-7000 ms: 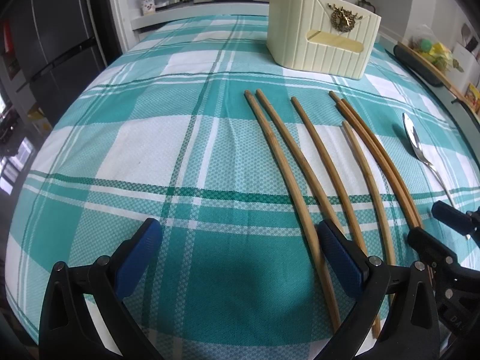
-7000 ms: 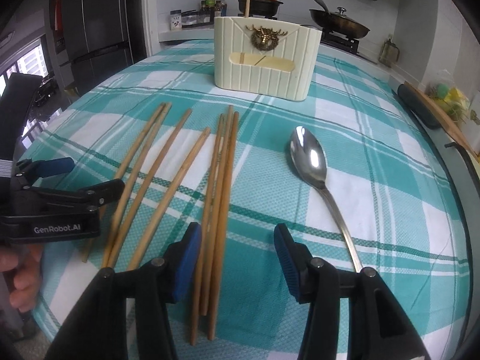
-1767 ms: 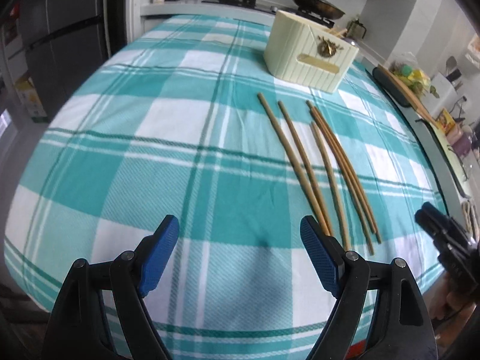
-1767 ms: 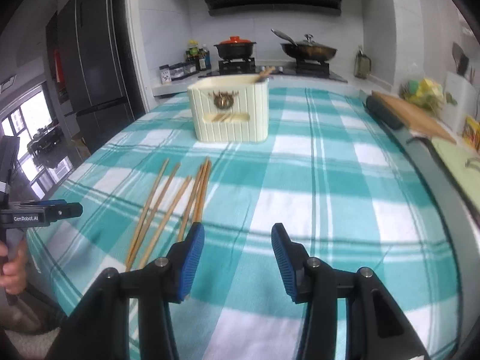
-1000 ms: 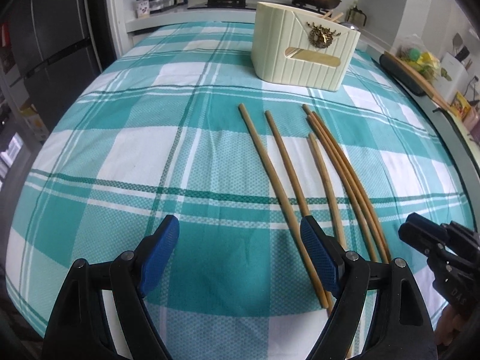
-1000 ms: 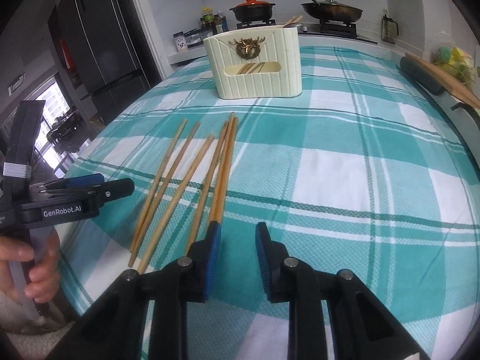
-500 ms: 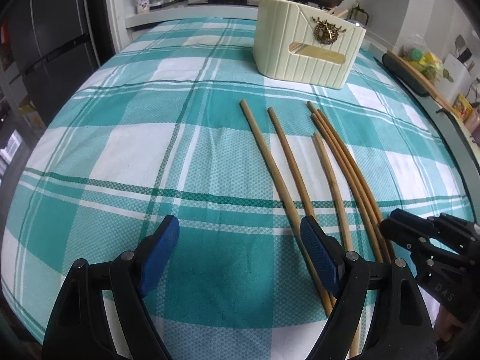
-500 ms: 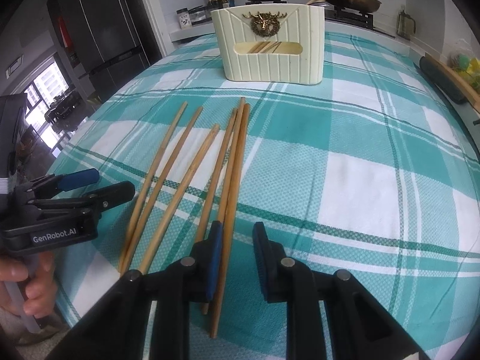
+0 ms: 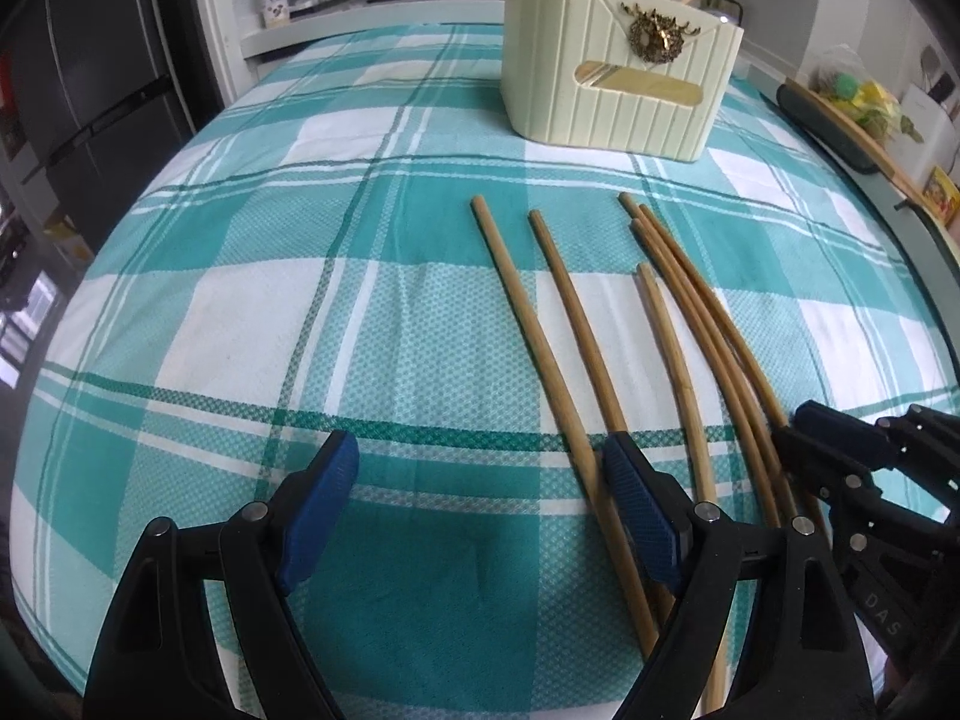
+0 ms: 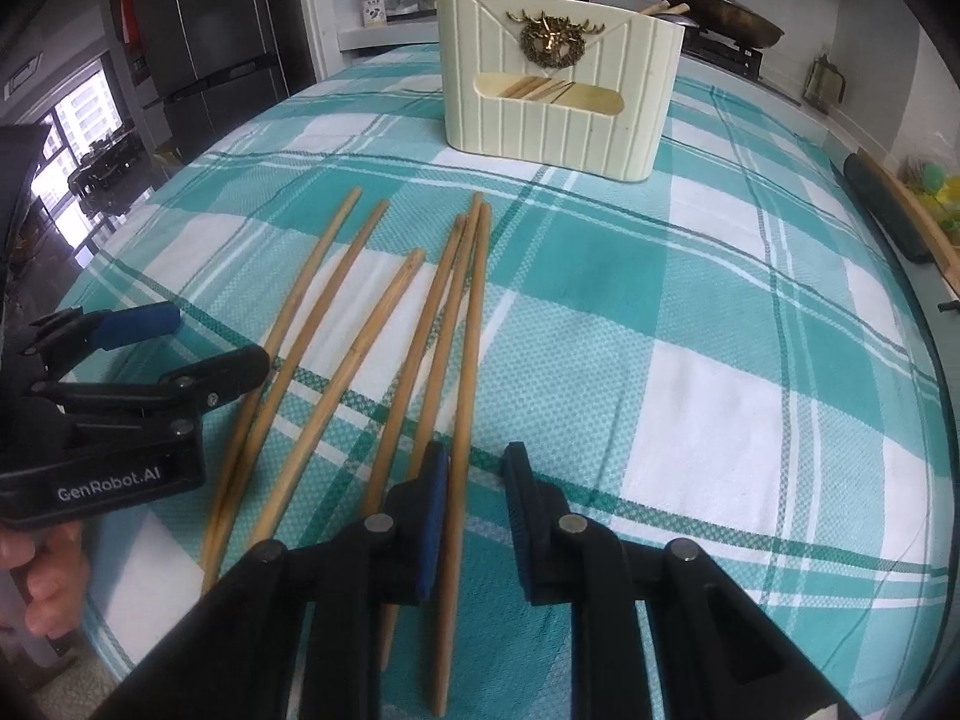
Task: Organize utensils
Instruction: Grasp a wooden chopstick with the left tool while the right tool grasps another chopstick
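**Currently: right gripper closing around the rightmost chopstick**

Nearest the camera, the right gripper (image 10: 474,468) is narrowing its jaws, and the rightmost wooden chopstick (image 10: 465,396) is lying between them, close against the left blue pad; contact by both pads is not visible, so a firm grip is not yet confirmed. Its long axis is running almost straight away from the gripper, parallel to the fingers, toward the far end of the table. The coming pinch is therefore acting across the stick's width, near its near end.

Just to the left, five more wooden chopsticks (image 10: 336,360) are fanning out on the teal-and-white checked tablecloth (image 10: 720,330). The left gripper (image 9: 480,480) is hovering wide apart and empty, its right finger above the leftmost sticks. By judgement, the right gripper is the nearer one for this stick.

Farthest away, the cream ribbed utensil holder with a gold emblem (image 10: 558,84) is standing upright, directly ahead along the stick's axis, already containing some sticks.
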{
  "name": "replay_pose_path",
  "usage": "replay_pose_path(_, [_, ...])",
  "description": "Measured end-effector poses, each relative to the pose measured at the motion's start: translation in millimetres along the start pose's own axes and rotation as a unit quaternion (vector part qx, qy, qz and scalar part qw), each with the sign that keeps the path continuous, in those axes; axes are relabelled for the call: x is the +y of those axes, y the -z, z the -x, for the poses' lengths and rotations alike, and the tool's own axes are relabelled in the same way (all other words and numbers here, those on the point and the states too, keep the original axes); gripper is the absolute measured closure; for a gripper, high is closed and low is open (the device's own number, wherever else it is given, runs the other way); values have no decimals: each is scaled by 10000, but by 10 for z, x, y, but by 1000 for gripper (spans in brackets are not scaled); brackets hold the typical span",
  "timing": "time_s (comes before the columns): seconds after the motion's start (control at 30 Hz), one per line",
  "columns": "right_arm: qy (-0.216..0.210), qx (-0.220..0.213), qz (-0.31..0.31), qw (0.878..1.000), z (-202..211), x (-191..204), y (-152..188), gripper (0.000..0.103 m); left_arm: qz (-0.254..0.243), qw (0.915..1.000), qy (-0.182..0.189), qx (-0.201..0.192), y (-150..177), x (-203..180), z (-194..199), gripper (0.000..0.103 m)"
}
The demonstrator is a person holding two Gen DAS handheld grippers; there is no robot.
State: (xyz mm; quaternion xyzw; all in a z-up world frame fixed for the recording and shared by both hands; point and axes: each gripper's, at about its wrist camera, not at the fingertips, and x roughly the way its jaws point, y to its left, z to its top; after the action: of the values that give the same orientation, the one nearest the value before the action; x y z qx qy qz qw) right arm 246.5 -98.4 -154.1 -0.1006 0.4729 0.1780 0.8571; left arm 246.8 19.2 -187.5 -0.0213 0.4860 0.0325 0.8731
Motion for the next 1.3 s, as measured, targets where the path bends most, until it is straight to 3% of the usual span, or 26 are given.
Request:
replay_pose_path(0.07, [19,-77,6,10000,2,16,11,84,-83,9999,-62,-134,11,-45,13,25])
replay_pose_path(0.13, [80,-198,-99,9997,9,-7,32,97,-137,9998,-14,-174,11,-72,41,38])
replay_pose_path(0.2, [162,-294,-358,9988,25,-83,65,97,-227,9995,22,-216,17,-100,70,66])
replay_pose_path(0.27, [242,-360,-608,9972,51,-166,100,97,-281,9993,1,-241,20,-107,83,87])
replay_pose_path(0.3, [291,-395,-726,9962,68,-210,125,97,-290,9993,-19,-249,27,-101,88,95])
replay_pose_path(0.33, [355,-419,-861,9948,84,-261,154,97,-284,9993,-49,-249,35,-87,94,96])
replay_pose_path(0.53, [724,-466,-1529,9845,258,-600,427,97,-253,9994,-122,-196,126,142,153,96])
replay_pose_path(0.67, [920,-415,-1615,9817,412,-723,663,97,-385,9991,-88,-162,215,294,216,93])
replay_pose_path(0.73, [928,-437,-1636,9812,473,-739,751,95,-493,9987,-45,-137,230,326,232,80])
replay_pose_path(0.77, [848,-441,-1622,9821,486,-742,783,92,-531,9985,-61,-131,231,342,236,63])
replay_pose_path(0.8, [759,-473,-1590,9832,502,-740,805,82,-536,9985,-40,-94,225,365,232,45])
replay_pose_path(0.83, [706,-501,-1566,9839,520,-734,820,65,-499,9987,57,-40,217,399,225,39])
replay_pose_path(0.9, [609,-487,-1556,9847,534,-736,839,55,-408,9985,346,124,197,472,191,38])
replay_pose_path(1.1, [478,-124,-1202,9915,490,-772,752,55,-763,9946,542,445,21,507,94,35])
replay_pose_path(1.3, [365,304,-725,9962,403,-809,607,55,-1158,9903,552,529,-223,417,-77,35])
